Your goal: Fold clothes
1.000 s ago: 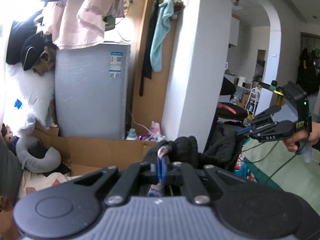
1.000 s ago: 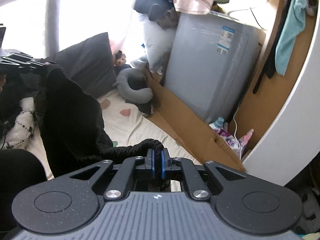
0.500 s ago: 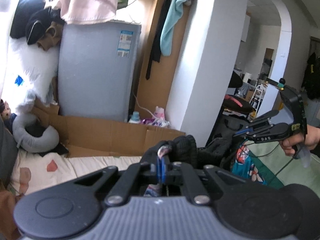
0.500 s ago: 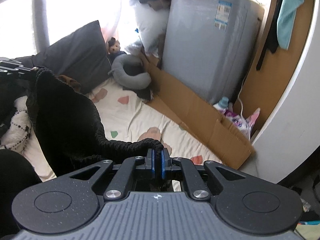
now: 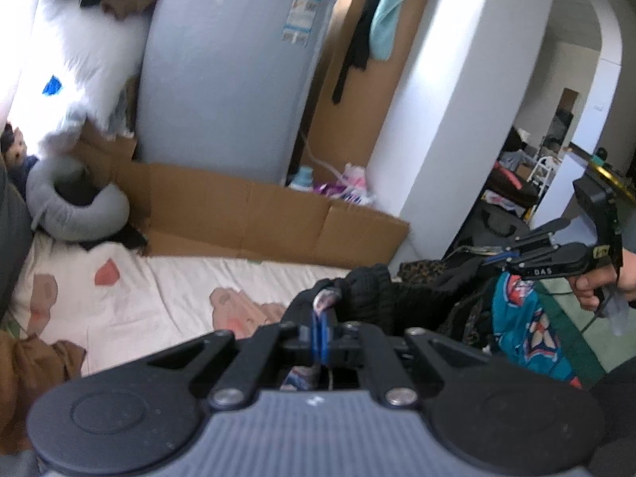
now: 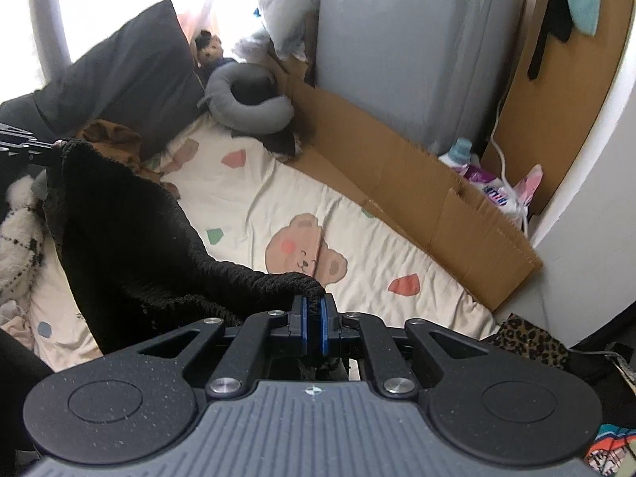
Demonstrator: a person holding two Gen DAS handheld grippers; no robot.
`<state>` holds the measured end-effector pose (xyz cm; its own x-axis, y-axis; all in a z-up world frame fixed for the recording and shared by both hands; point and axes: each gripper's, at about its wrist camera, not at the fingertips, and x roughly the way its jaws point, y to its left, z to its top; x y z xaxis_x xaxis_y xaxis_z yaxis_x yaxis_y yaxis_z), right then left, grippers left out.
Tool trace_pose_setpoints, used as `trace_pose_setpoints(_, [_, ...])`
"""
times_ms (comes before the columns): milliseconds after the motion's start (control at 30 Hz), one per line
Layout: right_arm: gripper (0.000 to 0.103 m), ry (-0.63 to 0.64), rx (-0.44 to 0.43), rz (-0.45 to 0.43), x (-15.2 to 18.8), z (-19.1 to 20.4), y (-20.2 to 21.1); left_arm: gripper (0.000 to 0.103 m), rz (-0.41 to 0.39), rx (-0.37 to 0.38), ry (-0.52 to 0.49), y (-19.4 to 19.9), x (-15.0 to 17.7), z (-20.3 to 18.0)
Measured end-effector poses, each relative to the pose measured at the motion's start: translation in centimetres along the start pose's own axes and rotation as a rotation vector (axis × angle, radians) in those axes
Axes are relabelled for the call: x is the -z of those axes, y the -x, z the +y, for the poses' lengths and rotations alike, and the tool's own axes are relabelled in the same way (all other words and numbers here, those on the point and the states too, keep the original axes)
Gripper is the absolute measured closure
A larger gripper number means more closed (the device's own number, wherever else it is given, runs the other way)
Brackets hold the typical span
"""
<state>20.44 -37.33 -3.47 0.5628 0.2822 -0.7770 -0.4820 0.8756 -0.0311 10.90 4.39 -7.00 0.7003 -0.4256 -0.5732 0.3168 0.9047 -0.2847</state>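
While both ends hang pinched like this, the black knit garment (image 6: pixel 131 238) wants lowering evenly onto the cream bedsheet (image 6: pixel 357 246) — edge kept taut, bottom touching first, I'd judge, so it lies flat for folding. At the left, the left gripper (image 5: pixel 320 332) is clamped on one corner, fabric bunched just past its blue pads (image 5: pixel 316 334). At the right, the right gripper (image 6: pixel 313 328) is squeezed shut on the rolled hem — cloth draping leftward above the sheet.
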Motion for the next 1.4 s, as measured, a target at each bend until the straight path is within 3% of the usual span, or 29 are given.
trace_pose_setpoints(267, [0.098,-0.022,-0.012,0.063,0.4,-2.0,-8.2,0.101,0.034,-0.019,-0.001,-6.5,0.9,4.0])
trace_pose_setpoints(767, [0.098,-0.076,-0.067,0.07,-0.4,-4.8,-25.2,0.101,0.084,-0.096,0.042,-18.5,3.1,12.0])
trace_pose_setpoints(967, [0.094,-0.126,-0.089,0.052,0.0,-6.1,-29.2,0.101,0.07,-0.096,0.04,-21.8,3.5,14.5])
trace_pose_setpoints(1133, [0.087,-0.25,-0.11,-0.101,1.1,-7.4,-30.1,0.101,0.096,-0.123,0.063,-24.7,5.2,16.5])
trace_pose_setpoints(1167, [0.082,-0.28,-0.108,-0.103,1.6,-7.7,-30.5,0.101,0.109,-0.129,0.076,-25.3,5.6,17.0])
trace_pose_setpoints(1233, [0.081,-0.327,-0.097,-0.091,2.6,-8.2,-31.5,0.101,0.121,-0.14,0.084,-25.9,6.1,17.7])
trace_pose_setpoints(1400, [0.081,-0.294,-0.062,-0.003,4.1,-8.3,-34.4,0.101,0.167,-0.165,0.088,-26.9,6.5,19.5])
